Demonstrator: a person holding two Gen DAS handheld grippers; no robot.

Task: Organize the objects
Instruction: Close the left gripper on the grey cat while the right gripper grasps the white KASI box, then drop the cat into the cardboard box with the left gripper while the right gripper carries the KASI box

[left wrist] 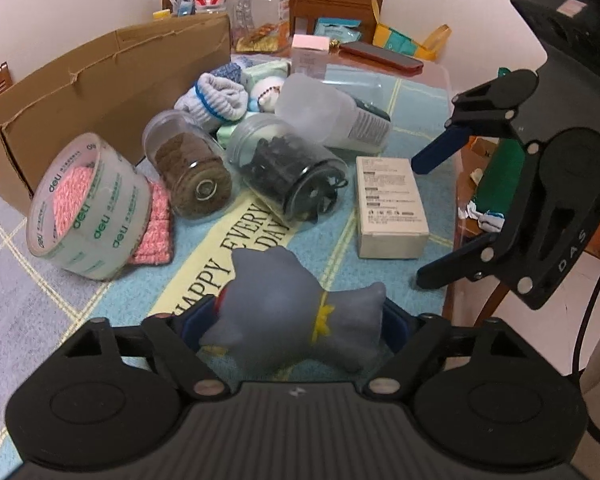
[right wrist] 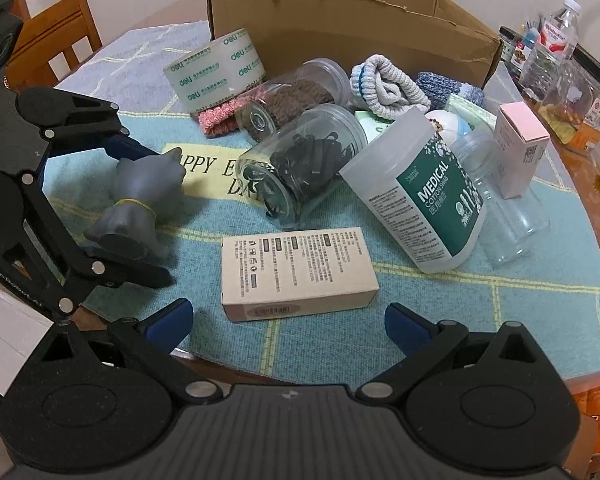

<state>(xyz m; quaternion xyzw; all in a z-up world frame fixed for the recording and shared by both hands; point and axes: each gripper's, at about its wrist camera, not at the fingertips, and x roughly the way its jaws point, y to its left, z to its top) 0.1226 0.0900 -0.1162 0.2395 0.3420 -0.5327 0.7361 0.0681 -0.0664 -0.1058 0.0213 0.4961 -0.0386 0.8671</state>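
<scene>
The grey toy [left wrist: 284,308], a soft-looking figure with a yellow collar and a red patch, lies on the blue mat [left wrist: 384,264] at its near left. Your left gripper [left wrist: 296,326] seems to pinch it, though contact is partly hidden. Your right gripper [right wrist: 288,322] is spread above a cardboard box [right wrist: 296,268].

Left gripper [left wrist: 292,320] at lower centre, tilted down, pads pressed on a grey toy [left wrist: 284,312]. Right gripper [right wrist: 288,320] at lower centre, jaws wide, empty.
</scene>
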